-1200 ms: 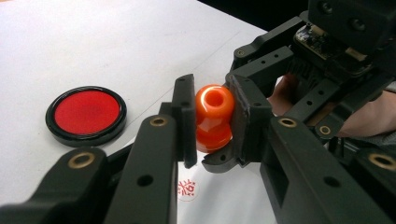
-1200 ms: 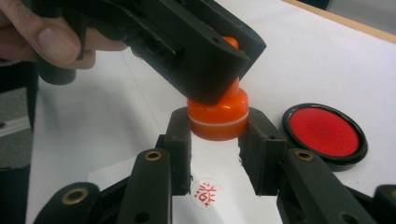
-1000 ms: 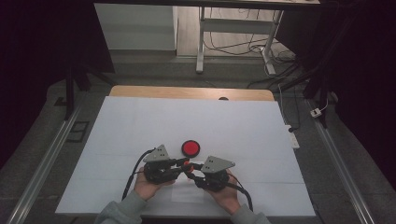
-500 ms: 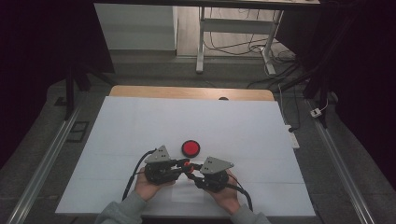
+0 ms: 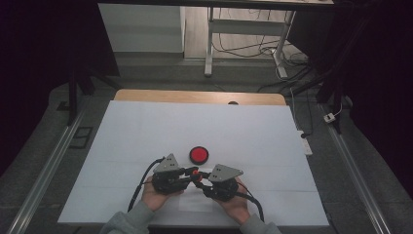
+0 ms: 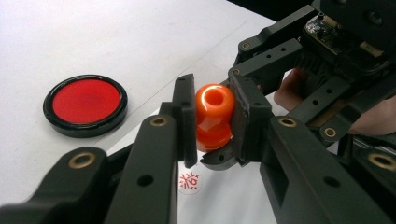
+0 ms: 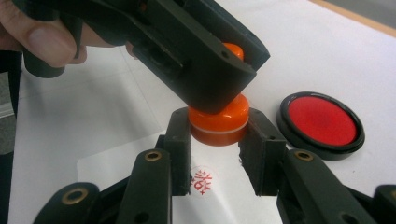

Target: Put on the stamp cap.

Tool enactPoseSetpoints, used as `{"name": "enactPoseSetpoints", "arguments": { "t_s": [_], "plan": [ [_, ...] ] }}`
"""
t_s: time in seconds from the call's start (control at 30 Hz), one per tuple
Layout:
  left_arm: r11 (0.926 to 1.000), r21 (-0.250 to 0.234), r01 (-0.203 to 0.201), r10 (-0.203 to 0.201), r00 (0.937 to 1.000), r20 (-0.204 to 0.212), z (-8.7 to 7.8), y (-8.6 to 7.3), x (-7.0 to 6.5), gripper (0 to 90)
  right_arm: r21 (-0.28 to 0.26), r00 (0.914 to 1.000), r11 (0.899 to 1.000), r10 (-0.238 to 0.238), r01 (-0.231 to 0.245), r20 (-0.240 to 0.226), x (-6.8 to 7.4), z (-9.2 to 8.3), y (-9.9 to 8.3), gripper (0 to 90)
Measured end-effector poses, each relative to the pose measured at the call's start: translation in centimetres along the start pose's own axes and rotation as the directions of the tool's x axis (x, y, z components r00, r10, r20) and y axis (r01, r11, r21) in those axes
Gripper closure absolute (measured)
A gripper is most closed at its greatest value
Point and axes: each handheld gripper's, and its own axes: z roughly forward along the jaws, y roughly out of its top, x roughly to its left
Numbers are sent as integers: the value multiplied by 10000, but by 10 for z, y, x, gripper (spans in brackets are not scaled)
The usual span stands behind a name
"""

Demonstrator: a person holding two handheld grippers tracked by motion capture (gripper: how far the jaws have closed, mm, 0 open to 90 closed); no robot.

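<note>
The orange stamp (image 6: 213, 116) looks like smooth glossy plastic, the black grippers are matt plastic with brass-coloured rivets, and the white sheet (image 5: 146, 136) under them seems matt paper.

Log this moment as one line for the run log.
left claw: shut on orange stamp | right claw: shut on stamp base | red ink pad: beside | red print: on paper

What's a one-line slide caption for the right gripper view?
Both hand-held grippers clamp an orange stamp above a red imprint on white paper, beside the open red ink pad.
</note>
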Motion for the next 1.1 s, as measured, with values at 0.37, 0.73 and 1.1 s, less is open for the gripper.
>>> {"name": "enactPoseSetpoints", "arguments": {
  "t_s": [0.37,0.73,1.1],
  "plan": [
    [9999,113,-110,110,9999,-45,-2,3,0,730,57,10000,10000,16,-16,-90,-2,1,0,644],
    [9998,-86,-192,192,9998,0,-5,6,0,728,-178,9997,9998,112,-116,-226,-4,-2,2,599],
    [9996,-272,27,-28,10000,-23,-12,8,6,728,-179,9996,9996,219,-222,-173,-6,-2,1,500]
  ]
}}
